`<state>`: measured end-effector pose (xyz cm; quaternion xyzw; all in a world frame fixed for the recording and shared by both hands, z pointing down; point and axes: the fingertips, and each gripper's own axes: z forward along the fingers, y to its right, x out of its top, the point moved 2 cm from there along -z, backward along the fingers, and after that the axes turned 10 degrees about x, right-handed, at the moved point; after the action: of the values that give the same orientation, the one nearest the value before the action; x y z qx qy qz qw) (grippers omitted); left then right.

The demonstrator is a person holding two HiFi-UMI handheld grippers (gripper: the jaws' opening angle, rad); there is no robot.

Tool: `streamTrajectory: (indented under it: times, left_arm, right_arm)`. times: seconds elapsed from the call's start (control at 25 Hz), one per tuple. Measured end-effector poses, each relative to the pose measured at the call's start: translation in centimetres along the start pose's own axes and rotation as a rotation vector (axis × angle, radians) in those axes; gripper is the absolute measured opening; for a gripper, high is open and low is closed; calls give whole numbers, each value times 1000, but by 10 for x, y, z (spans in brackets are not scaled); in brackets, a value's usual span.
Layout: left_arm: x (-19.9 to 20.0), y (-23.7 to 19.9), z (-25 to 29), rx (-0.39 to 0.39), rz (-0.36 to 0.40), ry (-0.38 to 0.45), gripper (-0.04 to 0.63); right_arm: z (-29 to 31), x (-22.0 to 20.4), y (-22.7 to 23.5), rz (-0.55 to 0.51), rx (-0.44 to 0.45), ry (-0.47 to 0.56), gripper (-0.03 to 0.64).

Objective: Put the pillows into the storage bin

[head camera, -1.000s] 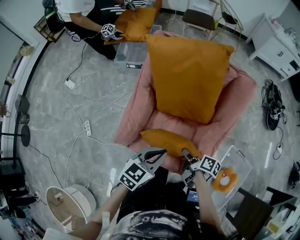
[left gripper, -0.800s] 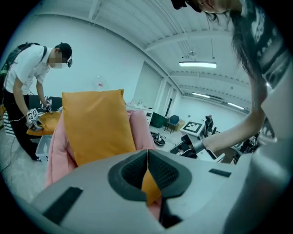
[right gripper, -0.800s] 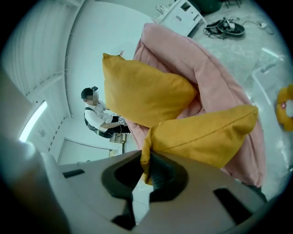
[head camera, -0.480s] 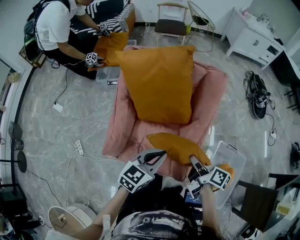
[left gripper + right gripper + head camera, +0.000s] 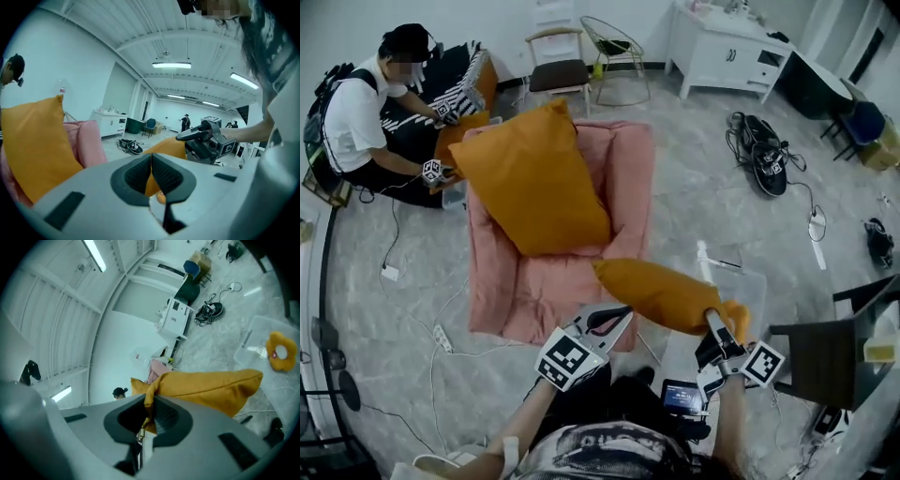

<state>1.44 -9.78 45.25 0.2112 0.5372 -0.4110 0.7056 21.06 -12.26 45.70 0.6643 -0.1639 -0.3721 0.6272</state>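
A small orange pillow (image 5: 666, 295) hangs between my two grippers, above the front edge of the pink sofa (image 5: 619, 178) and the near rim of the clear storage bin (image 5: 752, 281). My left gripper (image 5: 614, 319) is shut on its left end, and orange fabric shows between the pads (image 5: 151, 161). On the right end my right gripper (image 5: 712, 326) is shut, with a bunched corner pinched between its pads (image 5: 151, 411). A large orange pillow (image 5: 534, 183) leans upright on the sofa. In the bin (image 5: 255, 341) lies a round orange toy (image 5: 280, 351).
A person (image 5: 366, 122) sits on the floor at the far left with two grippers and another orange pillow (image 5: 455, 141). Chairs (image 5: 555, 70) and a white cabinet (image 5: 727, 52) stand at the back. Shoes (image 5: 764, 150), cables and a power strip (image 5: 442, 337) lie on the floor. Dark furniture (image 5: 820, 352) stands at right.
Both grippers have carried the small pillow rightward off the sofa seat, and its right end now hangs over the bin. The head view has swung to the right.
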Motion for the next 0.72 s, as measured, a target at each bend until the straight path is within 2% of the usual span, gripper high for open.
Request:
streamTrajectory:
  times: [0.16, 0.32, 0.52, 0.72]
  left_arm:
    - [-2, 60, 23, -88, 33, -31, 12]
    - [-7, 127, 49, -177, 72, -55, 12]
    - [-25, 197, 73, -243, 92, -99, 12]
    - [-34, 248, 89, -310, 114, -144, 12]
  right_arm:
    - [-66, 35, -6, -67, 26, 97, 20]
    - [-139, 64, 17, -130, -68, 174, 20]
    - [-226, 87, 72, -70, -191, 292, 18]
    - [-288, 82, 144, 95, -263, 385, 18]
